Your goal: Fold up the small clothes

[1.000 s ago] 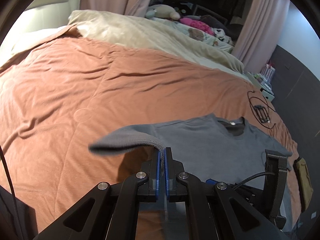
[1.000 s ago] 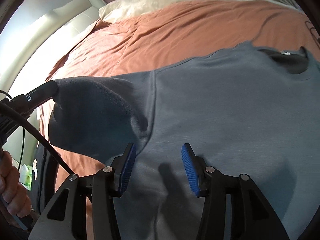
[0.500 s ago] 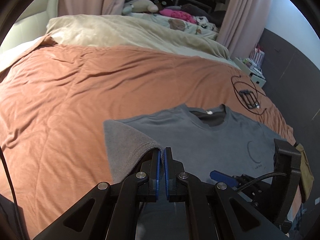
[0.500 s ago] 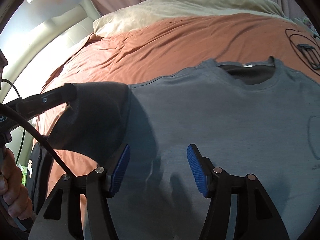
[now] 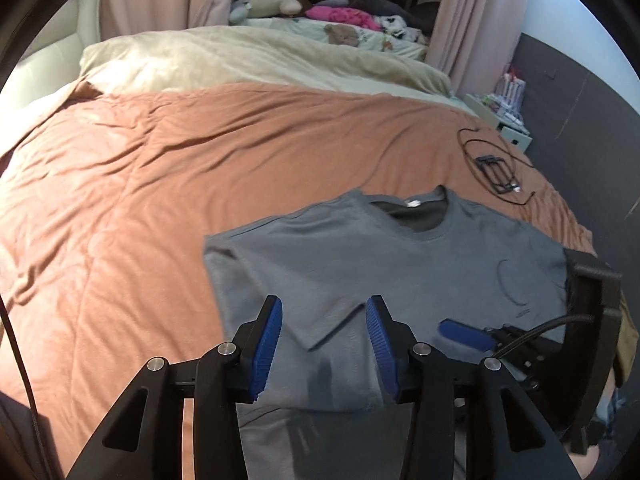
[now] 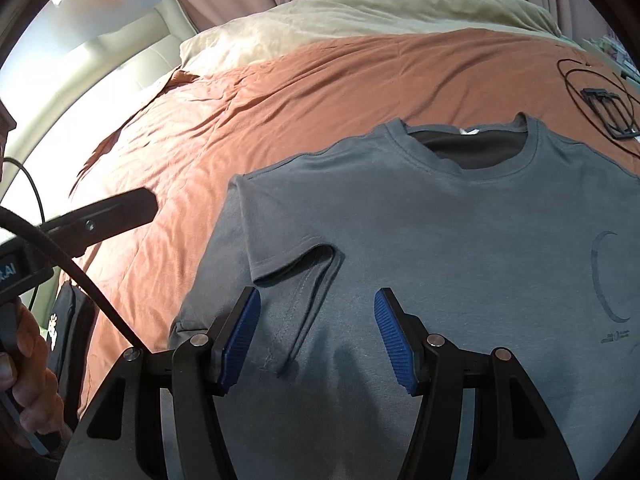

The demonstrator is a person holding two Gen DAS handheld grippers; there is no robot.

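Note:
A grey T-shirt (image 5: 400, 264) lies face up on the orange bedspread (image 5: 160, 184), collar away from me. It also shows in the right wrist view (image 6: 460, 232). Its left sleeve (image 6: 296, 256) is folded inward onto the chest. My left gripper (image 5: 324, 332) is open and empty, just above the folded sleeve. My right gripper (image 6: 316, 332) is open and empty over the shirt's lower left part. The left gripper's finger (image 6: 104, 220) shows at the left of the right wrist view, and the right gripper's blue pad (image 5: 466, 330) at the right of the left wrist view.
A black cable loop with a black frame (image 5: 496, 168) lies on the bedspread beyond the shirt's right shoulder. A cream duvet (image 5: 240, 60) covers the far end of the bed. Pink curtains and a pile of soft toys (image 5: 320, 12) stand behind. A dark wall is at the right.
My left gripper carried the sleeve inward over the chest, then opened and let it go. The sleeve now lies folded on the shirt. The right gripper stayed open.

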